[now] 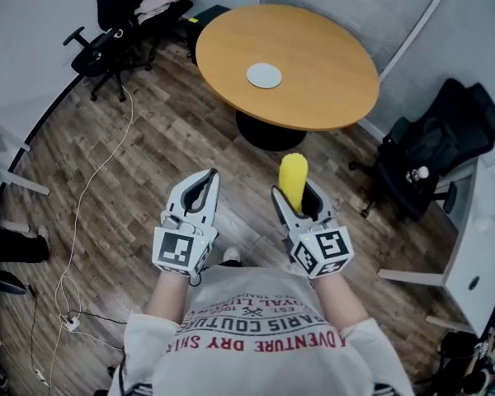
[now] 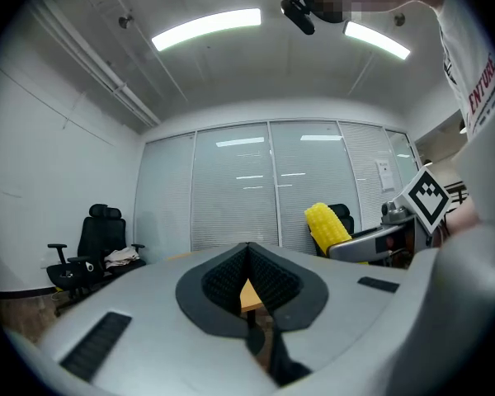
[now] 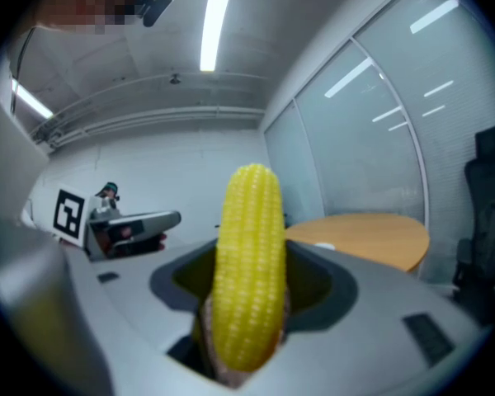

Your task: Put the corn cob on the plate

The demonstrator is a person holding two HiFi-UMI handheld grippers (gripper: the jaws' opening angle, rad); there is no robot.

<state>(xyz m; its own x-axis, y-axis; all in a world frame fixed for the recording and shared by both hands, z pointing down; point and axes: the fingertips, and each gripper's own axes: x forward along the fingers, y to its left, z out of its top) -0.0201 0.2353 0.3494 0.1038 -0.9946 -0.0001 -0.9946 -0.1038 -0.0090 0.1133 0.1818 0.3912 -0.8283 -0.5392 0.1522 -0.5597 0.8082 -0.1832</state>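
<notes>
Standing upright in the right gripper, the yellow, kernel-ribbed corn cob is clamped by its lower end. The grey fingers are closed on both of its sides, and the rounded tip rises clear above them. Gripping low probably leaves most of the cob free, so it can be laid down without the fingers meeting the dish first. The cob is not over the tabletop at all. It hangs above the wood-plank floor, short of the near edge of the round orange-brown wooden tabletop.

The small round white plate lies bare on that tabletop, a little left of its middle and well apart from the cob. By my reading the carry is the step in hand: the pick is done and the placing is not yet begun. The next move calls for a walk or reach forward over the near edge, then tipping the cob toward level above the plate.

The left gripper is held beside the right one at the same height. Its fingers are pressed together on nothing, seemingly just kept out of the way. Black office chairs stand beyond the tabletop's far-left edge.
</notes>
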